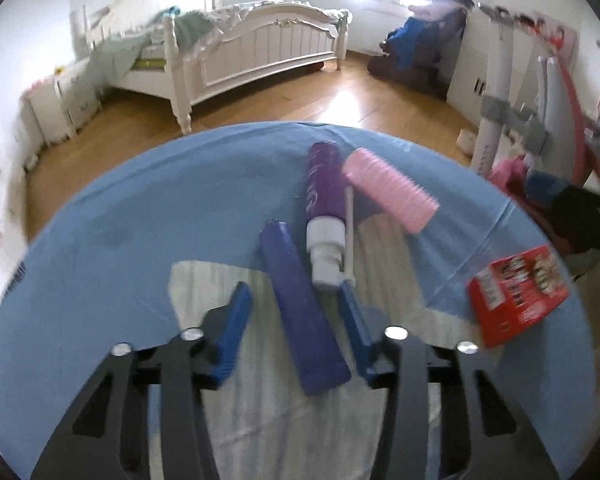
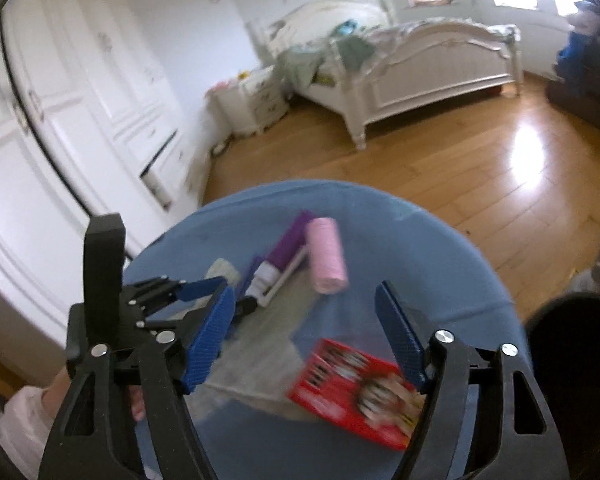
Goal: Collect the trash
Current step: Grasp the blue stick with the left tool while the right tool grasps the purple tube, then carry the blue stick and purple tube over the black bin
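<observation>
A round table with a blue cloth (image 1: 100,240) holds a dark blue tube (image 1: 300,308), a purple bottle with a white cap (image 1: 326,204), a pink hair roller (image 1: 390,190) and a red snack box (image 1: 516,296). My left gripper (image 1: 294,300) is open, its fingers either side of the blue tube, which lies on a white towel (image 1: 204,280). My right gripper (image 2: 306,312) is open above the red box (image 2: 356,392). The left gripper (image 2: 220,284) shows in the right wrist view beside the purple bottle (image 2: 288,246) and pink roller (image 2: 326,254).
A white bed (image 1: 252,48) stands across the wooden floor (image 1: 340,96). White wardrobes (image 2: 60,120) line the left wall. A dark bin (image 2: 572,360) sits at the table's right edge. A clothes pile (image 1: 416,48) and white rack (image 1: 496,80) stand to the right.
</observation>
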A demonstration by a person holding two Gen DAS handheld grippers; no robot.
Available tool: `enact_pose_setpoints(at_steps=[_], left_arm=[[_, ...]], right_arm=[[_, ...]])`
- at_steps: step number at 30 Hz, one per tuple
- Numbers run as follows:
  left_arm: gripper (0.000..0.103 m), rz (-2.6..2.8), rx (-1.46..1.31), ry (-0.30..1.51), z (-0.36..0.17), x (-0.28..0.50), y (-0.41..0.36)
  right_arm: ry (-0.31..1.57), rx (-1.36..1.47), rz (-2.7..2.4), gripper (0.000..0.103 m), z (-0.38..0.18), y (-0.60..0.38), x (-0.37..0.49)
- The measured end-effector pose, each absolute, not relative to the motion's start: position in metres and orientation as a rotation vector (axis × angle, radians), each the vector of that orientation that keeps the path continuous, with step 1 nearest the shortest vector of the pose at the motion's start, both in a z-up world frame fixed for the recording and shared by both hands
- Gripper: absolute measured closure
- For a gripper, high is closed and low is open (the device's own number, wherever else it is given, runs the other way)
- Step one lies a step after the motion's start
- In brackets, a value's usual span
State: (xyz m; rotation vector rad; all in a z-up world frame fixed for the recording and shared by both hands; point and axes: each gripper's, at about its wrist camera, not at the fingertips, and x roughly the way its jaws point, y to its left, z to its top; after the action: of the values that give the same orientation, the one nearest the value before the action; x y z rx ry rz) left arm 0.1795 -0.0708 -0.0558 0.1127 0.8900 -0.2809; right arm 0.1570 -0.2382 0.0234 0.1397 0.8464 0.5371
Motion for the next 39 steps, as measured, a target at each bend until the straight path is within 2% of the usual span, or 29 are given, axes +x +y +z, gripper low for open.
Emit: enact_pose_setpoints(at_steps=[5, 13, 15, 16, 17, 20, 24, 27, 29, 31, 39], left_arm=[[0.064, -0.339, 0.047, 0.883, -0.055, 0.176, -0.052], [0.064, -0.364, 0.024, 0.873, -0.052, 0.166, -0.042], [0.064, -0.367, 0.001, 0.875, -0.053, 0.166, -0.038], [0.064, -0.369, -0.009, 0.875, -0.053, 0.165, -0.037], [0.065, -0.369, -0.015, 0.875, -0.053, 0.165, -0.036], [0.07, -0.365, -0.024, 0.875, -0.053, 0.166, -0.033], [0.078, -0.354, -0.045, 0.877, -0.053, 0.164, -0.03], [0.089, -0.329, -0.053, 0.879, -0.053, 0.164, -0.028], [0.09, -0.335, -0.073, 0.877, -0.053, 0.163, -0.024], [0.096, -0.34, -0.11, 0.85, -0.049, 0.16, -0.018], [0.097, -0.376, -0.156, 0.727, -0.015, 0.127, -0.033]], right_arm=[[0.963, 0.101, 0.557, 0.034, 0.009, -0.182, 0.194], [1.081, -0.005, 0.471, 0.047, -0.023, -0.117, 0.24], [1.063, -0.066, 0.438, 0.059, -0.025, -0.108, 0.246], [1.061, -0.074, 0.437, 0.072, -0.026, -0.106, 0.247], [1.056, -0.097, 0.427, 0.074, -0.027, -0.105, 0.247], [1.046, -0.056, 0.455, 0.077, -0.026, -0.112, 0.243], [0.943, 0.091, 0.533, 0.077, 0.002, -0.145, 0.219], [0.857, 0.179, 0.598, 0.077, 0.026, -0.17, 0.188], [0.797, 0.227, 0.619, 0.077, 0.039, -0.189, 0.165], [0.754, 0.251, 0.62, 0.077, 0.046, -0.208, 0.147], [0.642, 0.275, 0.49, 0.077, 0.049, -0.288, 0.083]])
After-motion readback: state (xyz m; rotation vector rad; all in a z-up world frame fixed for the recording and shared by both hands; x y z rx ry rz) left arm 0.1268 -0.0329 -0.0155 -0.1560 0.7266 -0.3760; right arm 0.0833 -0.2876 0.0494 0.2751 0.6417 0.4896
